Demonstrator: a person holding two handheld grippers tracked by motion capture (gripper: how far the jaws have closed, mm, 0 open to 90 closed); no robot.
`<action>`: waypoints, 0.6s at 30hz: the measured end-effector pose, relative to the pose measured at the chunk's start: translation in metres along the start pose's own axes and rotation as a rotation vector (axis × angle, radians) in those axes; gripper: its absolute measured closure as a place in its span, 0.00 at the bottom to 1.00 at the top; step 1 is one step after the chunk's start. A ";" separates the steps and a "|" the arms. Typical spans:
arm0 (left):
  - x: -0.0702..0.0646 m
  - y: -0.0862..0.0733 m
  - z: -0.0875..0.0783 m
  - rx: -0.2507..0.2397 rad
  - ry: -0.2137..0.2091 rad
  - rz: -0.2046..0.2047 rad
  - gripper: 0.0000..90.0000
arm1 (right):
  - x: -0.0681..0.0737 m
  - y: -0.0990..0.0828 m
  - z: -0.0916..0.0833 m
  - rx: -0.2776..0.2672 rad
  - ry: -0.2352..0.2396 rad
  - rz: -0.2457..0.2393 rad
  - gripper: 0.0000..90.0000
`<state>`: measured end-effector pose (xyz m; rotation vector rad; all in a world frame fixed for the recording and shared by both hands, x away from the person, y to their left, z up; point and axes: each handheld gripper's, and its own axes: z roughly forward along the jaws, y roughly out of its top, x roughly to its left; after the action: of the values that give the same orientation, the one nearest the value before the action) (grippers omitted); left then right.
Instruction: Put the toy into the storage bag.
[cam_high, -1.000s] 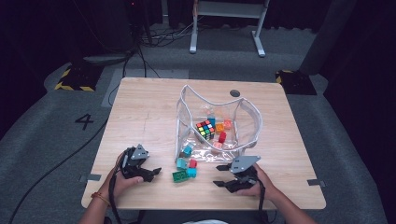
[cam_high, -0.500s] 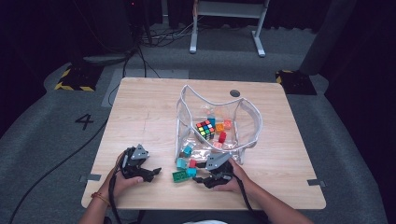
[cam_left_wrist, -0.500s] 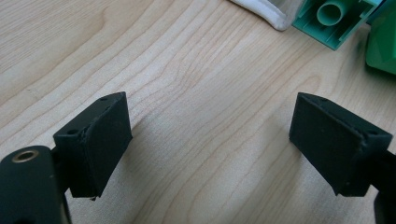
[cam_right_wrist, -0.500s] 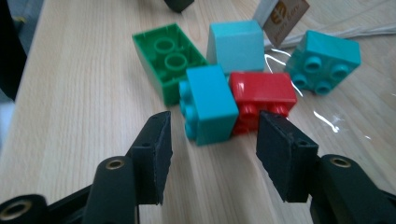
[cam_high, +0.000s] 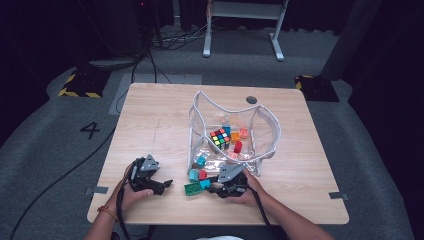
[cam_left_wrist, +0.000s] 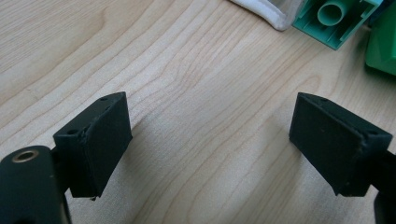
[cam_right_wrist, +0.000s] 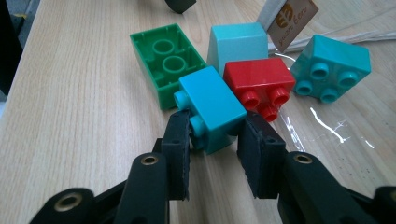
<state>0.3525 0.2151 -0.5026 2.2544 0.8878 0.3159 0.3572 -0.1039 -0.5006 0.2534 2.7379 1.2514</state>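
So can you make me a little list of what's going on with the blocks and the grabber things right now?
right gripper: jaws have just been closing, now shut on the small turquoise block
left gripper: open, nothing between its jaws, over bare wooden table
beside the held block: green brick lying studs-down, red block, two more turquoise blocks
clear bag: holds a colour puzzle cube and more blocks
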 end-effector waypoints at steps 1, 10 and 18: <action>0.000 0.000 0.000 0.000 0.000 0.000 0.14 | 0.000 0.000 0.000 0.000 0.000 0.000 0.72; 0.000 0.000 0.000 0.000 -0.002 -0.002 0.15 | -0.001 -0.006 -0.020 -0.014 -0.017 -0.012 0.72; 0.000 0.000 0.000 0.000 -0.002 -0.002 0.15 | -0.010 -0.022 -0.049 -0.036 -0.061 -0.010 0.72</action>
<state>0.3523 0.2150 -0.5027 2.2532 0.8884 0.3127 0.3561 -0.1564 -0.4844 0.2689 2.6599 1.2672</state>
